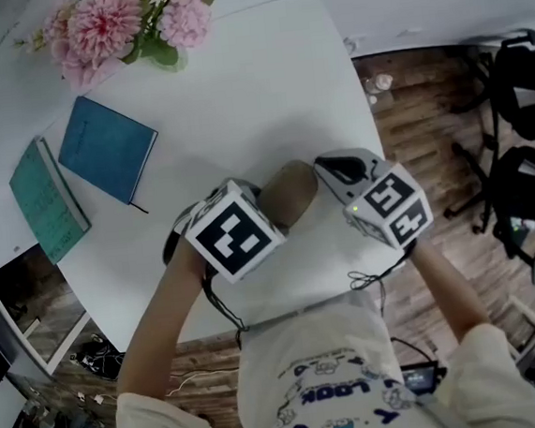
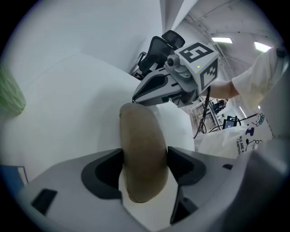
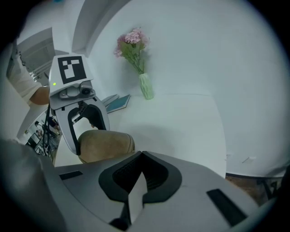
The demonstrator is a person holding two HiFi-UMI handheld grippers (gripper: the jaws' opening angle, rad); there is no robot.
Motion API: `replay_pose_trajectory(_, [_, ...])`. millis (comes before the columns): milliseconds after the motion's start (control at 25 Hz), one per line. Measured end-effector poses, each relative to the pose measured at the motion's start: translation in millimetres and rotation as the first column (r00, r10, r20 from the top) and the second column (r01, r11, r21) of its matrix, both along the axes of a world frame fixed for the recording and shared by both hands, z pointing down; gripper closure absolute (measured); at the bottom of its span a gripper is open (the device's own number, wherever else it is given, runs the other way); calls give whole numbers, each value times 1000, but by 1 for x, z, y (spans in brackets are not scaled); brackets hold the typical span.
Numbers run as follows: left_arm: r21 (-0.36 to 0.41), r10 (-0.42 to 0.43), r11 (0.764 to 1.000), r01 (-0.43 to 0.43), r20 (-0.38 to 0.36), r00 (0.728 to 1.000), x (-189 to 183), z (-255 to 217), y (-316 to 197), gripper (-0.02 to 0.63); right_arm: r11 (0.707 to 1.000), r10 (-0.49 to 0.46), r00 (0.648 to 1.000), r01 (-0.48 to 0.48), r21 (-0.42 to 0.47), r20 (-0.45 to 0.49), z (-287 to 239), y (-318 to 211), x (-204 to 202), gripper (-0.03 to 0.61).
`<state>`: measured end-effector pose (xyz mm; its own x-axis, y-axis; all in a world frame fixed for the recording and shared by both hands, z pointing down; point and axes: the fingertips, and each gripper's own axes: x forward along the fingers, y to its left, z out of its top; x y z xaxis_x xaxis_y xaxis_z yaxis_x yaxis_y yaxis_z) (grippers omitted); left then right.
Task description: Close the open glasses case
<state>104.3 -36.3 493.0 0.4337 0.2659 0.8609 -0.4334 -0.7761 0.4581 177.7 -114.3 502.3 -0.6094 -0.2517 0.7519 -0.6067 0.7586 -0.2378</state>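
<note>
At the far left of the white worktop (image 1: 265, 86), a teal notebook (image 1: 48, 199) and a blue notebook (image 1: 108, 148) lie side by side, with pink flowers (image 1: 127, 24) beyond them. None of these is involved in the task.

Toward the near edge, the left gripper (image 2: 145, 167) is clamped on the glasses case (image 1: 289, 192). One jaw bears on each long side of the tan body, near its left end. The case lies flat on the worktop between the two grippers.

To the right, the right gripper (image 3: 138, 177) has its jaws pressed together with nothing between them. Its tip sits at the right end of the case. Whether it touches the case cannot be determined.

Task status, as a judgement: the case presents as a single rounded body in both gripper views. No raised lid or open gap is visible, and only a thin seam shows at its right end. The closing step therefore appears complete or very nearly so. Full seating of the lid cannot be confirmed. The steps left appear to be a final press if needed, then release of the left gripper.
</note>
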Motion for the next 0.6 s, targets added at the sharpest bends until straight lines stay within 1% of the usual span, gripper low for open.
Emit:
replay_pose_trajectory(80, [-15, 35, 999, -35, -8, 999, 1, 1, 0, 314, 999, -43, 999, 43, 1, -2, 1, -1, -1, 578])
replay_pose_trajectory(160, [-22, 93, 995, -93, -16, 996, 6, 1, 2, 312, 997, -75, 997, 75, 2, 0, 0, -4, -5, 578])
replay_pose_trajectory(240, [-45, 146, 988, -146, 9, 989, 8, 3, 7, 310, 992, -127, 992, 127, 8, -8, 1, -7, -9, 578])
replay_pose_trajectory(320, [-86, 176, 981, -172, 37, 984, 5, 6, 12, 305, 981, -192, 981, 192, 6, -14, 2, -9, -12, 578])
replay_pose_trajectory(400, [-104, 195, 976, -191, 35, 980, 5, 6, 13, 302, 971, -241, 970, 241, 3, -12, 3, -10, -14, 578])
replay_pose_trajectory(480, [-86, 244, 966, -244, -12, 970, 16, 3, 16, 299, 968, -250, 968, 250, 8, 25, 0, -15, -21, 578])
replay_pose_trajectory(520, [-63, 288, 955, -290, -41, 957, 26, 1, 21, 299, 969, -247, 967, 247, 10, 59, -5, -19, -28, 578])
replay_pose_trajectory(560, [-49, 321, 945, -323, -41, 946, 33, 1, 27, 299, 966, -259, 962, 259, 11, 86, -11, -23, -37, 578])
replay_pose_trajectory(600, [-52, 328, 943, -328, -10, 945, 36, 3, 33, 299, 956, -294, 952, 294, 20, 89, -17, -25, -46, 579])
